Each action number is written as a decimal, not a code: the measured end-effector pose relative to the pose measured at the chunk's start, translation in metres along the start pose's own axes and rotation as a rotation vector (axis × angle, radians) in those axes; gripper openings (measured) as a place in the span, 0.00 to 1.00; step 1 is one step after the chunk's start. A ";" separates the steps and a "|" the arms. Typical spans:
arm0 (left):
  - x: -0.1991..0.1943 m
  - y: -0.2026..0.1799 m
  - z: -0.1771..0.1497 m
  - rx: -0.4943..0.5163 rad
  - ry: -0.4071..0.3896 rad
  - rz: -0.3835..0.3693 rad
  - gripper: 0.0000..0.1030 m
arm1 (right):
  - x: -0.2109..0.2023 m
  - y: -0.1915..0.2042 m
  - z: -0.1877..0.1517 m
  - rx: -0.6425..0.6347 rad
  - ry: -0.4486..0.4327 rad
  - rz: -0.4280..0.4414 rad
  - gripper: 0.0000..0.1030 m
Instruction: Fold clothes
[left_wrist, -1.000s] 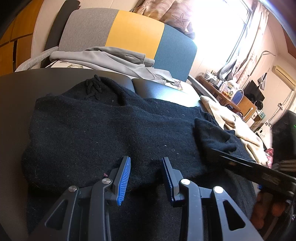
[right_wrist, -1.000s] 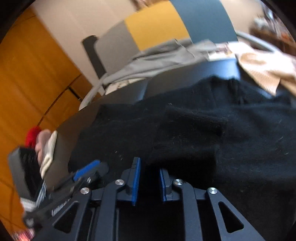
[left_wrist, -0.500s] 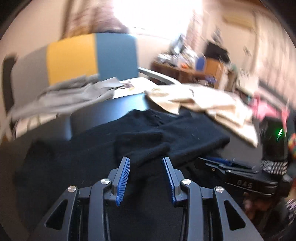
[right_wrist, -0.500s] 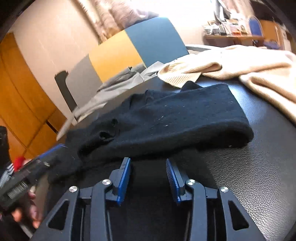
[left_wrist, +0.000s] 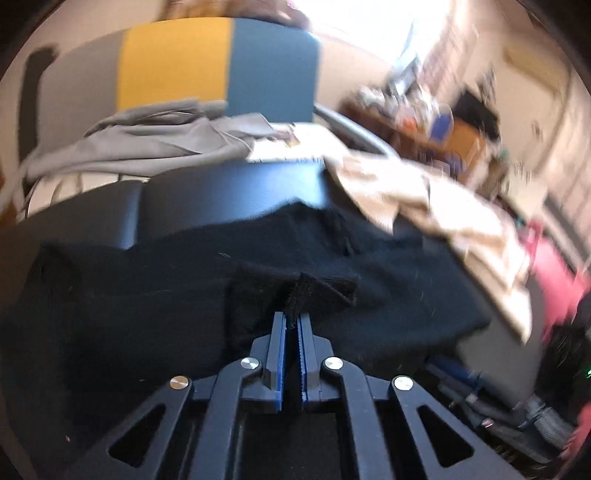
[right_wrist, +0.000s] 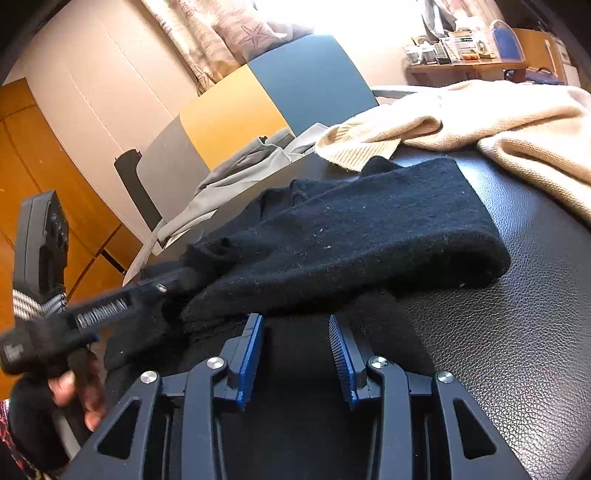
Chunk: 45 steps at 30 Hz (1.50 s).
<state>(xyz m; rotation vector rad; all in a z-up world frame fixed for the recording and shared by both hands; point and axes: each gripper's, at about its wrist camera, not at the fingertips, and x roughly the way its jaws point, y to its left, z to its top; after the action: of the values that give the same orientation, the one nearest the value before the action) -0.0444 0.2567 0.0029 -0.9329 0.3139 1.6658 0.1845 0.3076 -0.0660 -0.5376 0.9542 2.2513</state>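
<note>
The black leather surface (right_wrist: 517, 332), with its fine grained texture, is carrying everything, and the black knitted sweater (right_wrist: 369, 229) is lying across the middle of it. In the right wrist view the sweater is folded into a long band, and its long axis is running from the lower left to the upper right, with the rounded folded end pointing toward the right and the looser, wrinkled end pointing toward the person's hand (right_wrist: 74, 391) at the left. The knit is soft and a little fuzzy, with small pale lint on it.

Beyond it, a cream ribbed sweater (right_wrist: 480, 122) is lying in loose folds, and its ribbed hem is touching the far edge of the black one. A smooth grey garment (left_wrist: 155, 147) is lying crumpled in front of a chair back (left_wrist: 221, 66) with grey, yellow and blue panels.

The left gripper (left_wrist: 292, 321) has just been closing, and now its blue pads are pressing together on a small raised flap of the black sweater. The right gripper (right_wrist: 295, 325) is standing partly open, with its ridged blue pads (right_wrist: 341, 350) apart over the near edge of the black sweater, and they are pressing on nothing.
</note>
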 end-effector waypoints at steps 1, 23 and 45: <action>-0.007 0.006 0.002 -0.031 -0.029 -0.011 0.04 | -0.002 0.000 -0.001 0.002 -0.001 0.003 0.37; -0.060 0.157 -0.086 -0.456 -0.208 -0.119 0.04 | -0.011 -0.004 0.009 0.023 0.027 -0.002 0.24; -0.051 0.172 -0.107 -0.563 -0.210 -0.176 0.06 | -0.023 -0.047 0.038 -0.010 0.061 -0.277 0.07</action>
<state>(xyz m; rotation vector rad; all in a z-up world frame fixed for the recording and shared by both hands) -0.1544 0.0975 -0.0752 -1.1416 -0.3914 1.6978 0.2287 0.3519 -0.0508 -0.7016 0.8416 2.0025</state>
